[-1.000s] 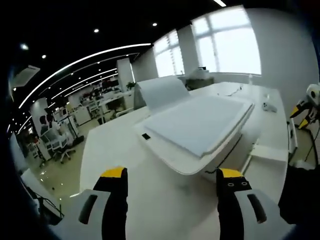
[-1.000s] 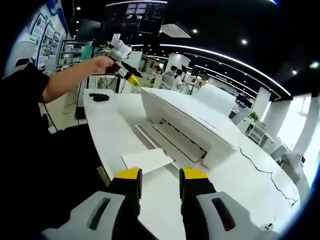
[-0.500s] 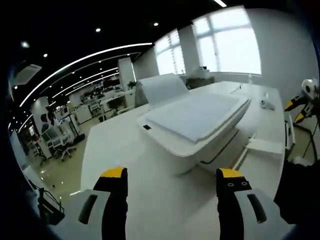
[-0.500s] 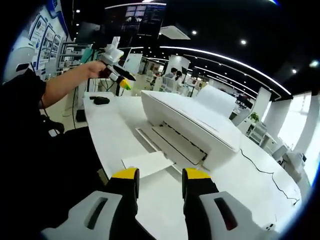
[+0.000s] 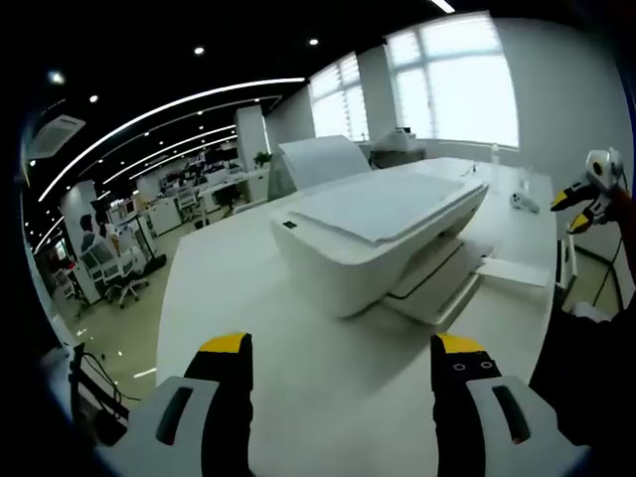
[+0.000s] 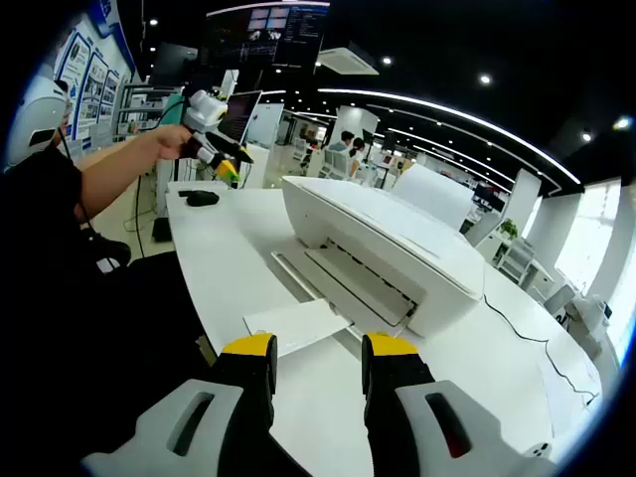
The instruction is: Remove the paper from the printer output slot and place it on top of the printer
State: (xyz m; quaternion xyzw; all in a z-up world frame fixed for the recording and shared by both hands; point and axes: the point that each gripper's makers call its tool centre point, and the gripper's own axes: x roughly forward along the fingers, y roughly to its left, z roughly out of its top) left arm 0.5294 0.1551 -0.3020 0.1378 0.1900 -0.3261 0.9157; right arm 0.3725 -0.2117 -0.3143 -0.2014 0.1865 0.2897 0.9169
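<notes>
Lowering left gripper (image 5: 340, 356); printer (image 5: 373, 234) now farther.

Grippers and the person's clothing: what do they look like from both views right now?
The left gripper and the right gripper match: light grey bodies with a dark oval slot on each side, black jaws capped in yellow. The right view also catches the left gripper from outside, a white housing with black and yellow jaws. The person wears a black short sleeve.

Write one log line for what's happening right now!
phase: approach | paper: lying on output tray, not gripped | printer: top bare | right gripper: open, near paper | left gripper: open, holding nothing
</notes>
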